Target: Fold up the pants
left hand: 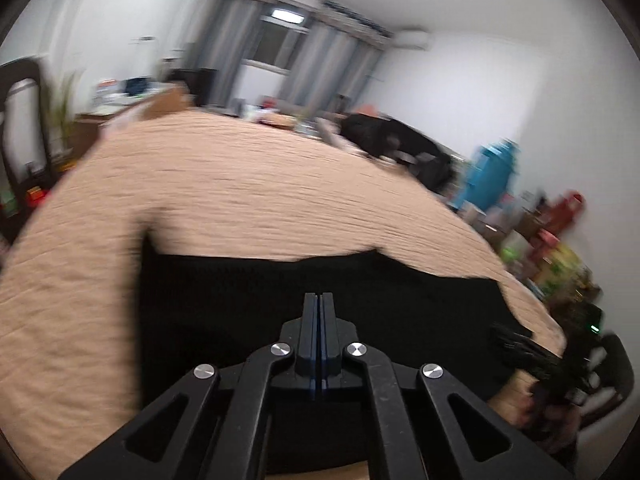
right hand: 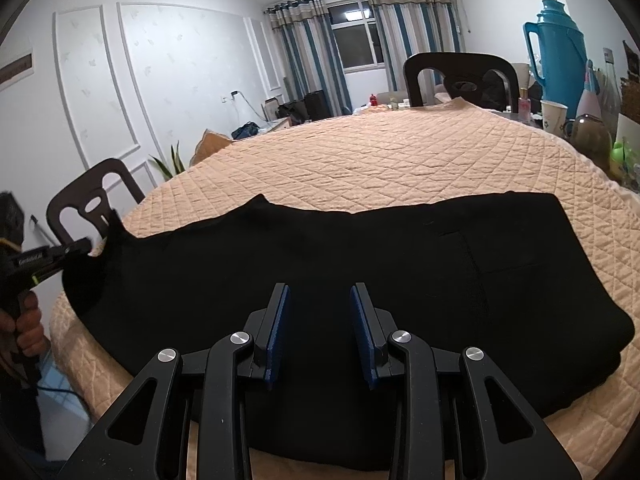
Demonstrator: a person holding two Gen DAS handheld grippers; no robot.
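Left cam's pretty smeared, but my left gripper (left hand: 320, 300) has its pads pressed together with nothing visible between them, low over the black pants (left hand: 280, 300) on the peach quilt (left hand: 240, 184). Right cam: right gripper (right hand: 320, 308) spread wide, holding nothing, above the pants (right hand: 320, 248), which lie flat across the quilt (right hand: 380, 152).

In the blurred left wrist view, the left gripper (left hand: 320, 300) has its jaws pressed together over the black pants (left hand: 248, 300), which lie on the peach quilted cover (left hand: 240, 184). At the near right edge the right gripper (left hand: 516, 346) reaches toward the pants. A blue thermos (left hand: 488, 176) stands far right.
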